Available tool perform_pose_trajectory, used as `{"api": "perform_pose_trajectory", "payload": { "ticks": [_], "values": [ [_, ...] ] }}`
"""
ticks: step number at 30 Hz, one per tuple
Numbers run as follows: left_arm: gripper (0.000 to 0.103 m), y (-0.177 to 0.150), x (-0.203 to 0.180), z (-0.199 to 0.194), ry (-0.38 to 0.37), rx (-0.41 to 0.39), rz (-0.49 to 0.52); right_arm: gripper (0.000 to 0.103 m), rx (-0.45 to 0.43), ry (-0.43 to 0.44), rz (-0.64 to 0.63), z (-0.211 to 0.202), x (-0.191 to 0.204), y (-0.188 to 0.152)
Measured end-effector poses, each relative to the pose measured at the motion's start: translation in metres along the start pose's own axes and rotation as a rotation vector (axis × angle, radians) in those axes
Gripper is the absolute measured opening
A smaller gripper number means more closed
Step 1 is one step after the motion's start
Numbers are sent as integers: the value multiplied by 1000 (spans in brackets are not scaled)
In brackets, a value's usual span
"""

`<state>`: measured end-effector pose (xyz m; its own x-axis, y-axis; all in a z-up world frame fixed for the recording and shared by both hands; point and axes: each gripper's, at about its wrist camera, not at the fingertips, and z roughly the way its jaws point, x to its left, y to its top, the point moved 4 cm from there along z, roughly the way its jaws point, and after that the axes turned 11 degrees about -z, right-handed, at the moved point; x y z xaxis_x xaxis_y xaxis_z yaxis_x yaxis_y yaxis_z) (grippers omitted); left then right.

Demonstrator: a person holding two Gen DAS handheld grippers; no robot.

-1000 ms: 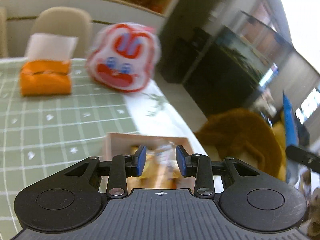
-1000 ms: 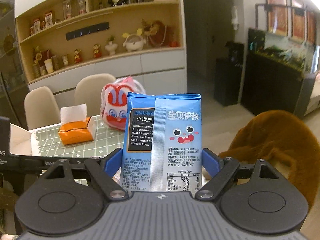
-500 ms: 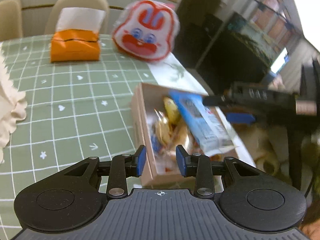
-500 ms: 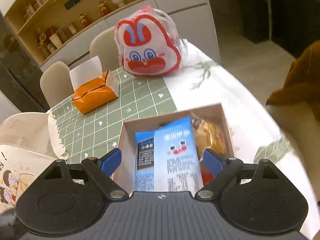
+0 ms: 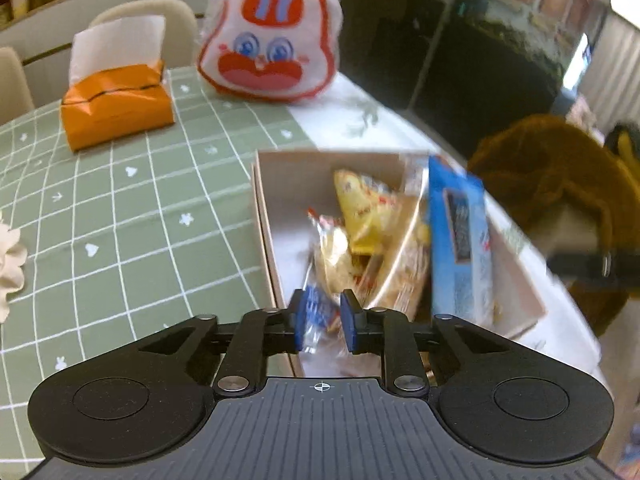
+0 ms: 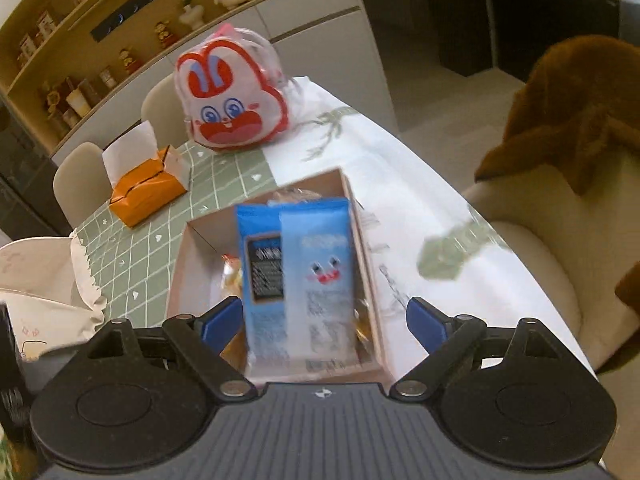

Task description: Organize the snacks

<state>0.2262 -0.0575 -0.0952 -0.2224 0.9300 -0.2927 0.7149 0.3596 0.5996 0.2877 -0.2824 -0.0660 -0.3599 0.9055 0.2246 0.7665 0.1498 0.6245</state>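
A shallow cardboard box [image 5: 267, 208] on the table holds several snack packs, among them a yellow one [image 5: 366, 216]. A blue snack pack [image 6: 298, 280] leans in the box's right side; it also shows in the left wrist view [image 5: 460, 240]. My right gripper [image 6: 324, 322] is open, its fingers wide apart on either side of the blue pack and clear of it. My left gripper [image 5: 323, 322] hovers over the box's near end, its jaws a narrow gap apart with nothing gripped between them.
An orange tissue box [image 5: 116, 108] and a rabbit-face bag [image 5: 270, 36] stand at the back of the green checked tablecloth [image 5: 120, 216]. A white paper bag [image 6: 44, 288] lies left. A chair with a brown fur throw [image 6: 576, 120] stands right of the table edge.
My right gripper opened and let go of the blue snack pack, which now rests in the box. My left gripper moved closer over the box's near end.
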Motion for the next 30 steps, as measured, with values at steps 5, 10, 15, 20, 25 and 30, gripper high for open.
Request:
{"api": "perform_pose_trajectory", "payload": {
  "ticks": [5,10,15,20,25,30],
  "values": [
    [25,-18,-9,-41,-83,-69,-19,89,-44,-40,-35,-15,-4,-27],
    [25,-67,-22,-76,-112,-67,-18,90,-76,-77,-103,-34,16,-57],
    [24,-112,-27,-88,-80,-20,18,91,-47,-140,-169,-48,41,-95],
    [15,-127,-25,-101,-60,-31,26,91,12,-132,-170,-53,51,-126],
    [15,-130,-35,-122,-26,-58,25,91,11,-149,-179,-68,57,-133],
    [15,-135,-44,-130,16,-63,33,91,1,-174,-238,-81,65,-133]
  ]
}}
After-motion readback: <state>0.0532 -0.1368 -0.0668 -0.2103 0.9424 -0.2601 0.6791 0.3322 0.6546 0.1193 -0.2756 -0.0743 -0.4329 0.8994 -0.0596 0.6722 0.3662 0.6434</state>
